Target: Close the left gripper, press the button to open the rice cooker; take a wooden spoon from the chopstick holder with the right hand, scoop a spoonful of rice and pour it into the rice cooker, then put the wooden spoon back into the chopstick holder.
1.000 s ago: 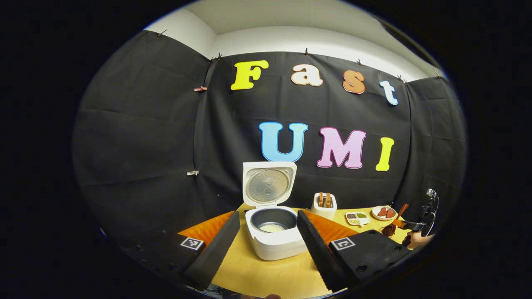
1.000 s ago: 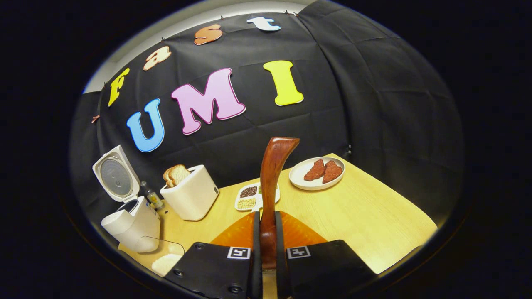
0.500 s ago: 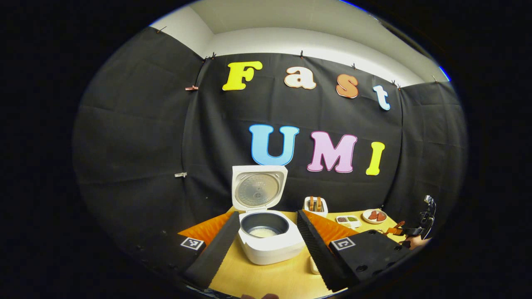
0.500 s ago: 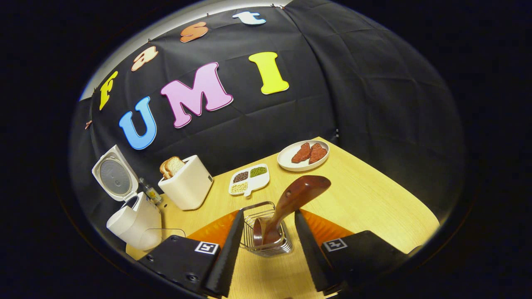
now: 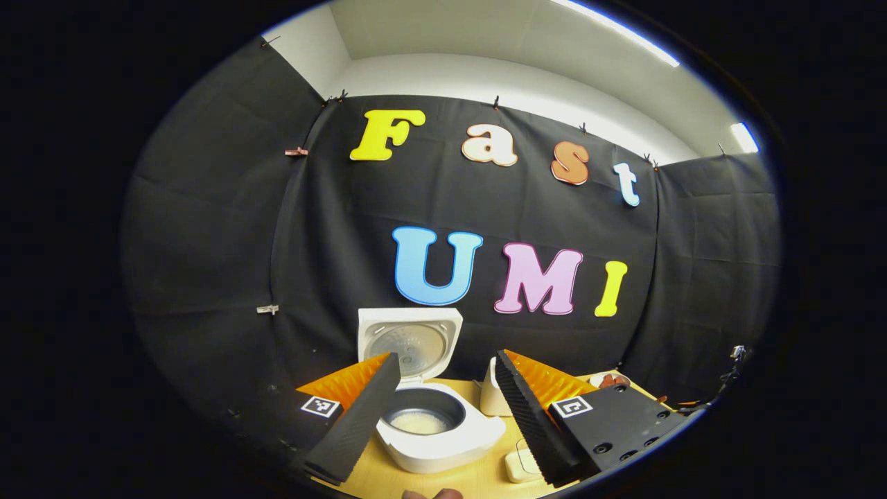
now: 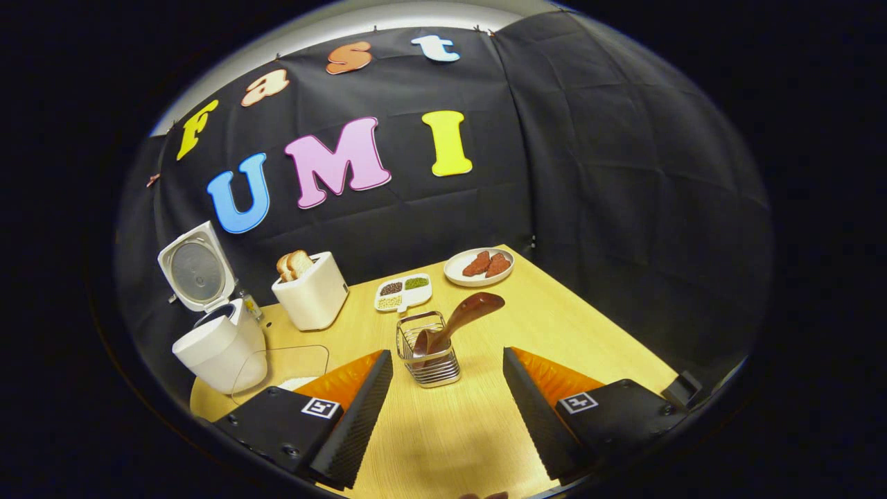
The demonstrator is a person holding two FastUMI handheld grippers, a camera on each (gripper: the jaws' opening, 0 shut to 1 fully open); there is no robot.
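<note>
Right gripper view, left to right. Rice cooker [image 6: 218, 350], at my 9 o'clock on the worktop [image 6: 589, 333]: lid up. Toaster [image 6: 310, 298] with bread, just right of it. Divided dish [image 6: 404, 292] of beans, 12 o'clock. Chopstick holder [image 6: 429, 350], wire, dead ahead: wooden spoon [image 6: 457, 322] stands in it, handle leaning to 2 o'clock. Plate [image 6: 479, 267], 1 o'clock. My right hand-held gripper [image 6: 447, 409]: fingers wide apart, holding nothing.

Left gripper view. Rice cooker [image 5: 443, 433] at 12 o'clock, rice in the pot. My left hand-held gripper [image 5: 443, 416]: fingers apart, empty.
</note>
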